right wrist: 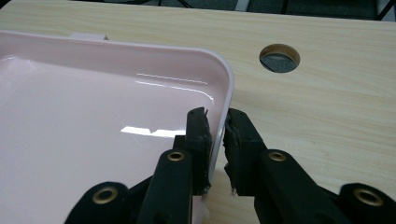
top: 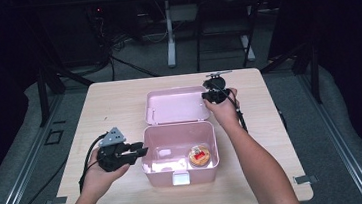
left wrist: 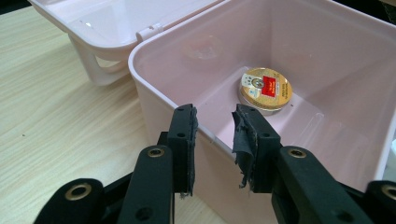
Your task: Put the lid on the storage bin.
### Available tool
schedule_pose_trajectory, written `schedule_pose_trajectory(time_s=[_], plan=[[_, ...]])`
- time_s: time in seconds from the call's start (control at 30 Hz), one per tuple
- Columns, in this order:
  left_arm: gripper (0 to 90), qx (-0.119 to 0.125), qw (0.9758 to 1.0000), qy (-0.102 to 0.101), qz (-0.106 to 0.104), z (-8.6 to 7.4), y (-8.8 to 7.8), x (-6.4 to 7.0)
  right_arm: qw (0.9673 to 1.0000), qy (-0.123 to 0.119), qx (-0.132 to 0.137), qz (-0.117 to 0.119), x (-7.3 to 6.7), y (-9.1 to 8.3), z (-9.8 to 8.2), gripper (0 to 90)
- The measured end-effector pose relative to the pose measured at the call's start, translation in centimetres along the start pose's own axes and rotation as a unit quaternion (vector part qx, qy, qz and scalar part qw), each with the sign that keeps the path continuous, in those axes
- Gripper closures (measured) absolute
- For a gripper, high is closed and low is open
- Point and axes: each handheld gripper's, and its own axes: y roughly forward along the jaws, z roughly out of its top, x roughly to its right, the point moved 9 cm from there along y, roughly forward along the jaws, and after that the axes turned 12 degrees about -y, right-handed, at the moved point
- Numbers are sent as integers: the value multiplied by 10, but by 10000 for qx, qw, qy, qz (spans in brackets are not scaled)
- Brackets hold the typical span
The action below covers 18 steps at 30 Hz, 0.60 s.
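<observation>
The room beyond was dark, and the pale wooden table (top: pixel 114 108) carried everything. My right tool (right wrist: pixel 215 128) had its jaws straddling the rim of the pink lid (right wrist: pixel 93 121), one pad inside the rim and one outside, nearly pinched on it; I judged it a light grip on that thin edge. Just past its tip lay the lid's rounded corner, and farther off a cable hole (right wrist: pixel 279 58) in the table. If the pads slipped off that glossy edge while I swung the lid over, it would drop back and jolt the box.

My left tool (left wrist: pixel 214 128) stood part open over the near wall of the pink box (left wrist: pixel 154 98), one jaw outside and one inside, the pads not clearly pressing on it. Ahead of it, on the box floor, sat the round gold tin (left wrist: pixel 265 88). With that wall not truly clamped, the box could slide or tip when the lid came down, and the latch would miss. The lid could also strike the left tool itself, since it reached over the rim.
</observation>
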Motion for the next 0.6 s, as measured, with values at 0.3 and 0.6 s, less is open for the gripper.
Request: schedule_pose_trajectory(time_s=[0.3,0.6], plan=[[686,5,10000,9,7,0,0,0,9999,27,156,38,1,-8,6,809],[686,0,10000,15,13,0,0,0,9995,-100,307,-29,0,-20,16,822]])
